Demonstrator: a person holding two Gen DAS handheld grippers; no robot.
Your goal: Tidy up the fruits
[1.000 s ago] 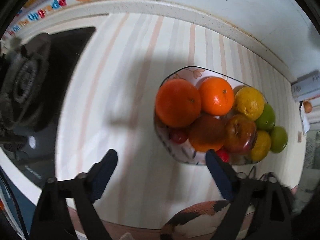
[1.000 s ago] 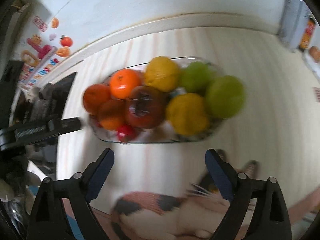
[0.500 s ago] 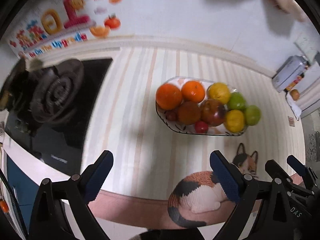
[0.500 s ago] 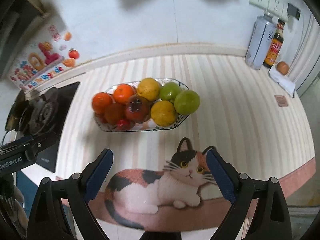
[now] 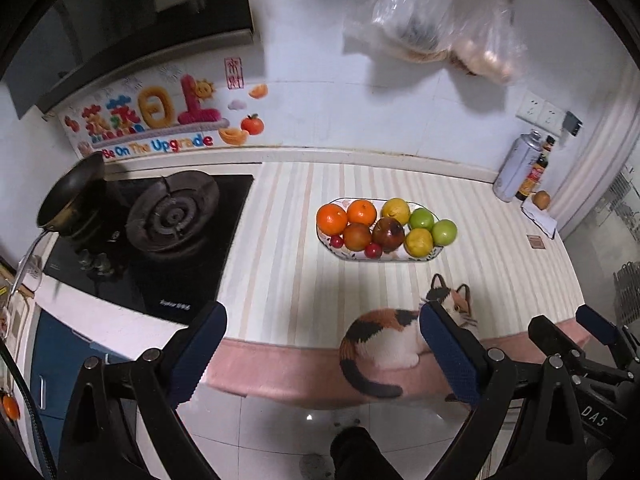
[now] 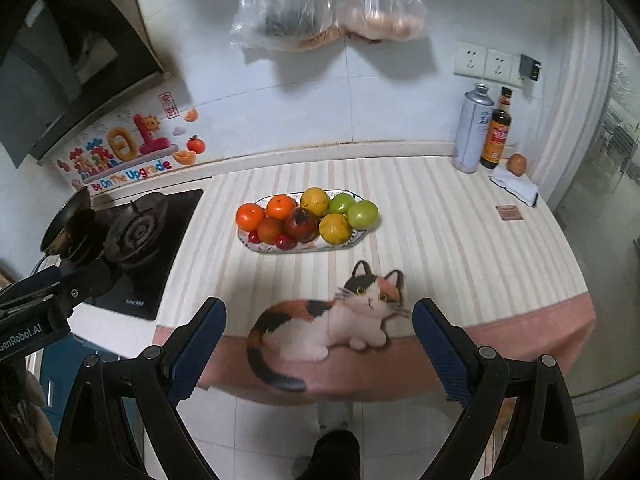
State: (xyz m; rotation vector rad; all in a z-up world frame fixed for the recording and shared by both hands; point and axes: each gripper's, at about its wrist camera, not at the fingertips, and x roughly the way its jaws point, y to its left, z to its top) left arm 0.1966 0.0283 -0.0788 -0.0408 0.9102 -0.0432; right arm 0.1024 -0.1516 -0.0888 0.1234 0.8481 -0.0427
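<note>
An oval patterned plate (image 5: 436,254) (image 6: 362,237) on the striped counter holds several fruits: oranges (image 5: 331,218) (image 6: 250,216), yellow lemons (image 5: 419,241) (image 6: 335,228), green fruits (image 5: 444,232) (image 6: 363,214), a dark red pomegranate (image 5: 388,233) (image 6: 301,223) and small red ones (image 5: 373,250). My left gripper (image 5: 322,346) is open and empty, held back off the counter's front edge. My right gripper (image 6: 318,342) is open and empty too, also well short of the plate. The right gripper also shows at the left wrist view's right edge (image 5: 592,344).
A gas stove (image 5: 172,212) with a small pan (image 5: 72,190) lies left of the plate. A spray can (image 6: 472,128), a sauce bottle (image 6: 496,136) and a brown fruit (image 6: 517,164) stand at the back right. A cat picture (image 6: 340,316) marks the cloth's front. Plastic bags (image 6: 328,4) hang on the wall.
Both grippers have pulled far back and up from the plate. The fruits looked large and close before; now the whole counter, stove and wall are in view. Both stay open.
</note>
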